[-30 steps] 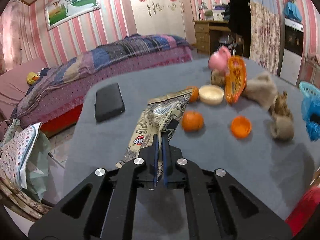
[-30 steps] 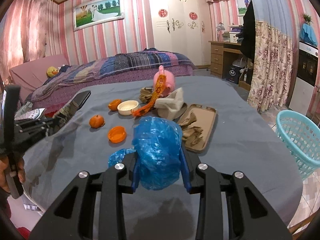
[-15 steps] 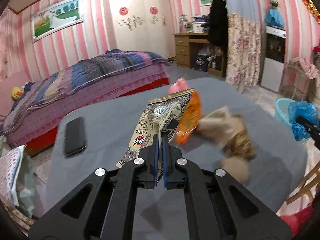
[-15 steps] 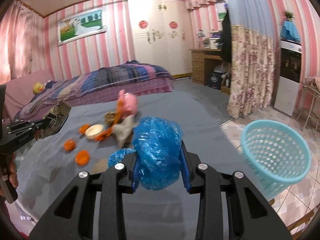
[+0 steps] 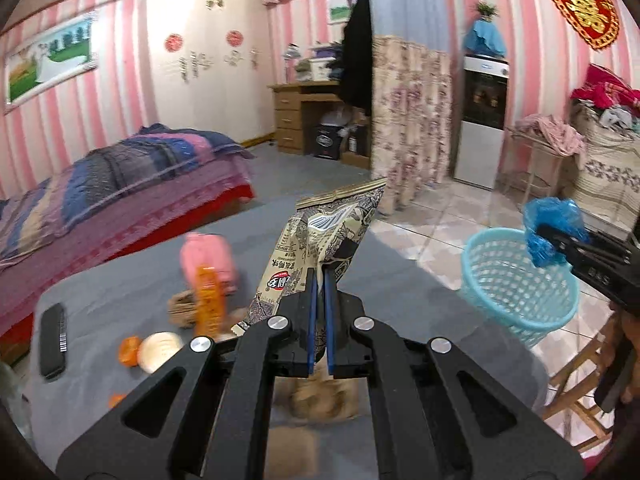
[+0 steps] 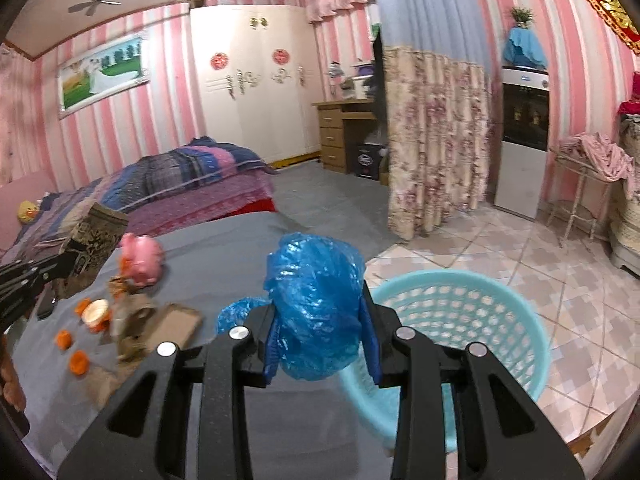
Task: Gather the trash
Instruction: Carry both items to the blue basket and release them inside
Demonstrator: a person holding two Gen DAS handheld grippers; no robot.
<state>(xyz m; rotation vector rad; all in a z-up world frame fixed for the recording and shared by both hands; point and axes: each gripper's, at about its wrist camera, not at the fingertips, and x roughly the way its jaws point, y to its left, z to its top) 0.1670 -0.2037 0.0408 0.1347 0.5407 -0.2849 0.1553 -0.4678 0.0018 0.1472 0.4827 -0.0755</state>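
**Operator:** Carrying two pieces at once. My right gripper (image 6: 320, 344) has its pads pressed into a crumpled blue plastic bag (image 6: 316, 304), jaws part-way apart around the wad. My left gripper (image 5: 319, 312) is closed almost flat on the lower edge of a printed snack wrapper (image 5: 320, 248), which stands up above the fingers.

**Partner:** Where's the bin?

**Operator:** The light blue basket (image 6: 516, 320) sits on the tiled floor just off the table's edge. From the right wrist, the bag hangs near its rim, partly over the grey table (image 6: 224, 264); I can't tell if it is fully over the mouth.

**Partner:** So how do you drop cleanly?

**Operator:** I'd bring the right gripper further out until the whole wad is above the opening, lower it towards the rim, then release. Plastic that light can drift or cling to a pad, so I'd open wide. The wrapper goes second, tipped long edge down so it slides in and doesn't bridge the rim.

**Partner:** Anything left?

**Operator:** Plenty: orange peels (image 6: 78, 362) and brown paper scraps (image 6: 136, 320) beside the pink piggy bank (image 6: 142, 258).
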